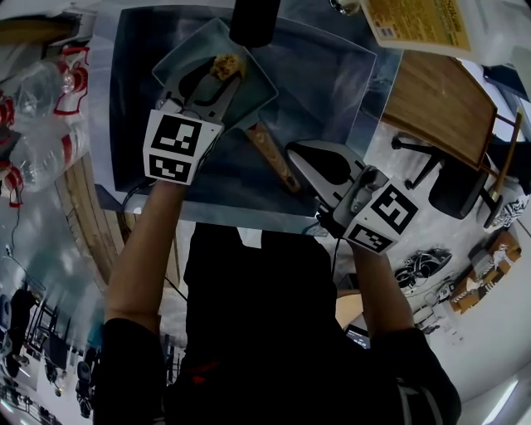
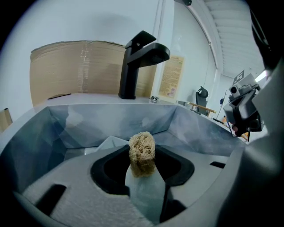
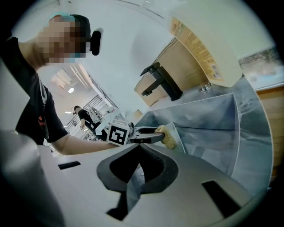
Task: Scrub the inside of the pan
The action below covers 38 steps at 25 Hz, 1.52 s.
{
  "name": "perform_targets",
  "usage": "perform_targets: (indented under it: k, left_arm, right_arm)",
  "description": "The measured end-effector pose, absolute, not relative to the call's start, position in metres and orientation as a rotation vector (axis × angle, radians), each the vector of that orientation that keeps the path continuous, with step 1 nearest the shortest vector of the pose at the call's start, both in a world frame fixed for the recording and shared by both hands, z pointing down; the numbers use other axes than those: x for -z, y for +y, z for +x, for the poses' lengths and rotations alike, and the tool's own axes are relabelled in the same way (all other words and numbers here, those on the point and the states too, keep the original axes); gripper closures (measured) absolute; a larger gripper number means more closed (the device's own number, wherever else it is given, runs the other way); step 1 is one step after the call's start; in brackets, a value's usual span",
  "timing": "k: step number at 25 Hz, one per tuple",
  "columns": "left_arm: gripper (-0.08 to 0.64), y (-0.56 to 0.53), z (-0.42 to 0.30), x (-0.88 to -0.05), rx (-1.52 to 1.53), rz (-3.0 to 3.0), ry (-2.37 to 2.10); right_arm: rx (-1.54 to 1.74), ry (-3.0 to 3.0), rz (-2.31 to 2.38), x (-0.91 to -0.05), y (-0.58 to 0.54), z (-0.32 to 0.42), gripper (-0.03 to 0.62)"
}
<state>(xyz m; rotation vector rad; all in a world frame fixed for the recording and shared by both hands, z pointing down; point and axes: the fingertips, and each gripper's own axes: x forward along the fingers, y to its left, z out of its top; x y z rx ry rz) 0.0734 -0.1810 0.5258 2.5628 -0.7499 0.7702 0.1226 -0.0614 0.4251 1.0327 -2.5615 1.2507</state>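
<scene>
A pale blue square pan (image 1: pixel 178 54) with a wooden handle (image 1: pixel 270 153) lies in the grey sink (image 1: pixel 332 75). My left gripper (image 1: pixel 222 70) reaches into the pan, shut on a tan fibrous scrubber (image 1: pixel 226 65). In the left gripper view the scrubber (image 2: pixel 142 153) stands pinched at the tips of the left gripper (image 2: pixel 142 170), over the pan's floor (image 2: pixel 111 142). My right gripper (image 1: pixel 297 152) hovers beside the handle's outer end, jaws together with nothing seen between them. The right gripper view shows the right gripper (image 3: pixel 139 150), with the scrubber (image 3: pixel 168 136) against the pan's wall (image 3: pixel 179 133) beyond.
A black faucet (image 1: pixel 253 21) stands at the sink's far side, over the pan's far edge. Plastic bottles (image 1: pixel 37 108) lie left of the sink. A cardboard box (image 1: pixel 419 25) and a wooden tabletop (image 1: pixel 440 100) are to the right.
</scene>
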Motion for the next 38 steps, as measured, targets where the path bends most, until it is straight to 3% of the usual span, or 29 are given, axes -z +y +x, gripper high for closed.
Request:
perform_targets:
  k: [13, 38]
  left_arm:
    - [0.382, -0.153, 0.005, -0.500, -0.717, 2.548, -0.794]
    - [0.382, -0.126, 0.076, -0.535, -0.859, 2.510, -0.455]
  right_arm:
    - [-1.215, -2.590, 0.929, -0.417, -0.061, 0.073, 0.592]
    - [-1.246, -2.588, 1.027, -0.417, -0.064, 0.114, 0.591]
